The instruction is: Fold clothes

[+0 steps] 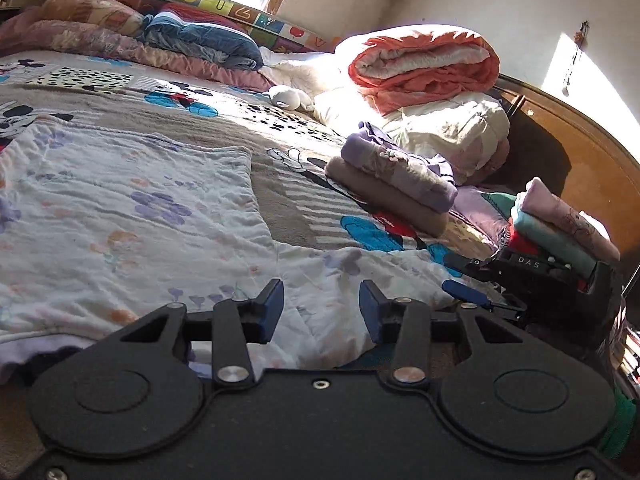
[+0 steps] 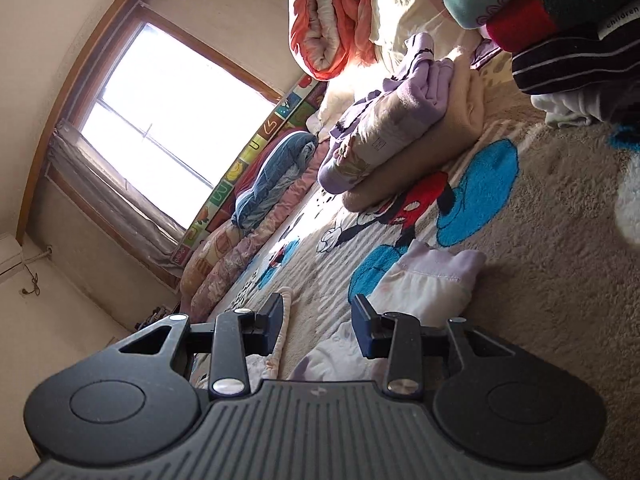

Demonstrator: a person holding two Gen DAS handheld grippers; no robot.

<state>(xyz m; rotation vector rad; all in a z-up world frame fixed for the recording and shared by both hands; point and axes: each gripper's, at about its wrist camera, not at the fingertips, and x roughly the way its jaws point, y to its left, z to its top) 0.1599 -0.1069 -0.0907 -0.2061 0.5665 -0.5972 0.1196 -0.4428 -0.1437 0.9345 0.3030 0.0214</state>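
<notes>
A white garment with purple and orange flowers [image 1: 132,208] lies spread flat on the bed. Its near sleeve runs under my left gripper [image 1: 321,308], which is open just above the cloth with nothing between the fingers. My right gripper [image 2: 316,326] is open too, tilted sideways, low over the sleeve's lilac cuff [image 2: 432,276], which lies just beyond its right finger. The right gripper also shows in the left wrist view [image 1: 476,284], at the sleeve's right end.
Two stacks of folded clothes sit on the cartoon-print blanket [image 1: 280,208]: a purple-and-tan stack [image 1: 396,184] and a pink-teal-red stack [image 1: 560,232]. A rolled orange quilt [image 1: 424,64] on white bedding lies behind, by the wooden headboard [image 1: 580,160]. Pillows line the window side.
</notes>
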